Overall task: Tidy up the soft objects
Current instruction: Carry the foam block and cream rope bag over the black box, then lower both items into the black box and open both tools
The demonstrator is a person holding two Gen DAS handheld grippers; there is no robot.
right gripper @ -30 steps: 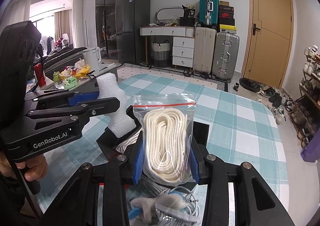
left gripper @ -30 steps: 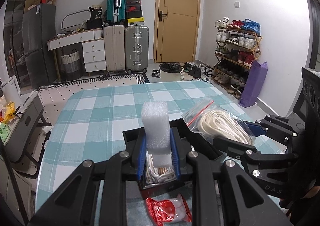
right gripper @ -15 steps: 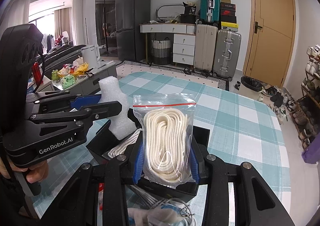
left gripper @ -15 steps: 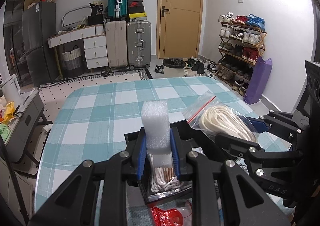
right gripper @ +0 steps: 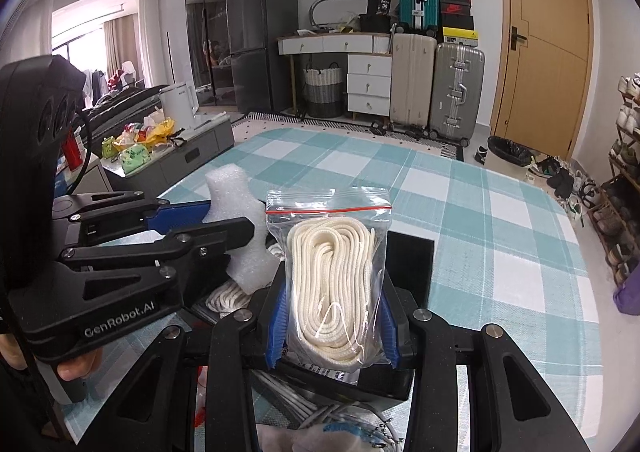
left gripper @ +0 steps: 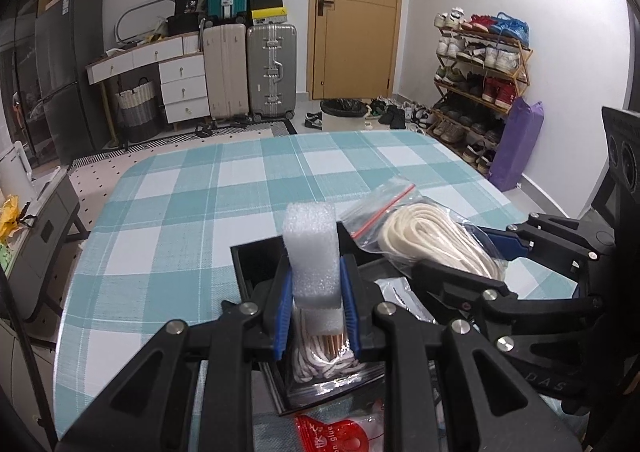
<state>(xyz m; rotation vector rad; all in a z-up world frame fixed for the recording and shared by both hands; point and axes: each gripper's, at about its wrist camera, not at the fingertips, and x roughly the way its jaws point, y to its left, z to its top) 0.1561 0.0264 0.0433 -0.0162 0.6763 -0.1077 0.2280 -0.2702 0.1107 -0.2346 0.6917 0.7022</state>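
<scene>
Foam block [left gripper: 311,252] stands upright between the blue pads of our left gripper [left gripper: 316,316], its long axis running up and away from the jaws, so the squared top rises well above the fingertips while its lower end sits pinched between them. We see it poised over the near left part of the black box [left gripper: 256,260], directly above a bagged coil of white cord [left gripper: 324,356] lying in that box. From the right wrist camera the same block [right gripper: 236,224] appears tilted slightly, left of the rope bag.

Our right gripper [right gripper: 332,324] is clamped on a clear zip bag of cream rope [right gripper: 334,276], the bag upright with its red seal strip at the top and its long axis vertical, pointing away from the jaws. In the left wrist view this bag [left gripper: 420,236] leans toward the far left, just right of the foam and over the box's right side.

The box rests on the teal checked tablecloth [left gripper: 200,220]. A red packet [left gripper: 340,432] lies at the near edge.
</scene>
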